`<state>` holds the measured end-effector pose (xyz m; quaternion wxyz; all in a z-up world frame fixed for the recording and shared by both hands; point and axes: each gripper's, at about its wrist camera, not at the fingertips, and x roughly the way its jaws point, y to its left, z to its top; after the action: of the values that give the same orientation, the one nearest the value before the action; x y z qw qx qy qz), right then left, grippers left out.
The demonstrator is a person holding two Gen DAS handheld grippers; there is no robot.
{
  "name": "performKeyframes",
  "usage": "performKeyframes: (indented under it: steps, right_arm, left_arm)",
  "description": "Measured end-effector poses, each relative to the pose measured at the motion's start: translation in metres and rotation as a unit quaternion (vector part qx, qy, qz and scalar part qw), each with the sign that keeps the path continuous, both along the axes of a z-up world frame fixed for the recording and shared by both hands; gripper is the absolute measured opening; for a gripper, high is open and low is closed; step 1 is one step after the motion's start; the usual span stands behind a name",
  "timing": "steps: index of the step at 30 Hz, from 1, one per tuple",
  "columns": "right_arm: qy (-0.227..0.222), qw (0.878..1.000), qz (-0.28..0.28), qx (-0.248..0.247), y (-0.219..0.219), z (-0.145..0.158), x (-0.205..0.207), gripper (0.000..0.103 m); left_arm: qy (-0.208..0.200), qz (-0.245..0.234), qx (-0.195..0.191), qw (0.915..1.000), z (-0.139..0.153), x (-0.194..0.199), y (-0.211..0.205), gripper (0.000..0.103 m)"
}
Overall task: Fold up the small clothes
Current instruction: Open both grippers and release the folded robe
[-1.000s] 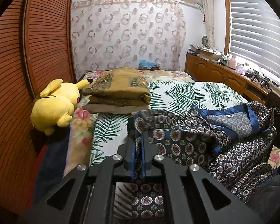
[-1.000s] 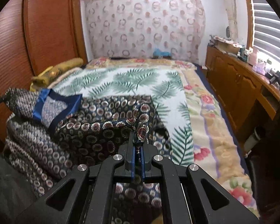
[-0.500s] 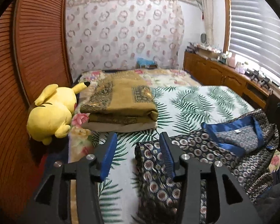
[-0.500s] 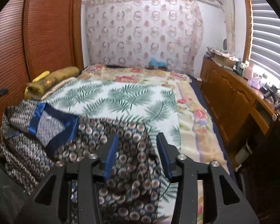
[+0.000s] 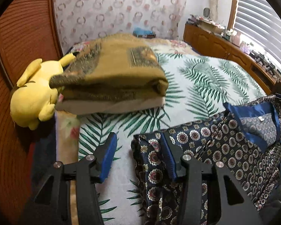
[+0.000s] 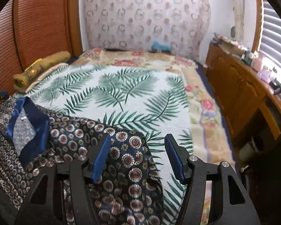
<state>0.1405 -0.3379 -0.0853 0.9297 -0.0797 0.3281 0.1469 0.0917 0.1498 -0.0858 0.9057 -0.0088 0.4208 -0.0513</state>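
A dark navy garment with a medallion print and a blue collar (image 5: 224, 146) lies spread on the palm-leaf bedspread (image 5: 202, 82). It also shows in the right wrist view (image 6: 80, 146). My left gripper (image 5: 137, 155) is open and empty, with its right finger over the garment's left corner. My right gripper (image 6: 138, 157) is open and empty above the garment's right corner; the cloth lies between and under its fingers, not pinched.
A folded olive blanket on a pillow (image 5: 112, 78) and a yellow plush toy (image 5: 31, 93) sit at the bed's left edge by the wooden wardrobe (image 5: 18, 37). A wooden cabinet (image 6: 243, 93) runs along the right. The bed edge drops off at right (image 6: 206, 131).
Both grippers were shut on the garment's corners a second ago. They have since opened and let it drop onto the bed, then opened wider while the views shifted.
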Motion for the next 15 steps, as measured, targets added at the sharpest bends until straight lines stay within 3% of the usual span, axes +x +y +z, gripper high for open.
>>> performKeyframes:
  steps: [8,15]
  right_arm:
    - [0.054,0.998,0.006,-0.013,0.002,-0.027,0.021,0.064]
    - [0.085,0.996,0.013,0.023,-0.006,-0.035,0.029,0.067]
  left_arm:
    - [0.036,-0.001,-0.002,0.9993,-0.020,0.003,-0.001,0.047]
    - [0.041,-0.008,-0.015,0.9990,-0.019,0.008,-0.002,0.046]
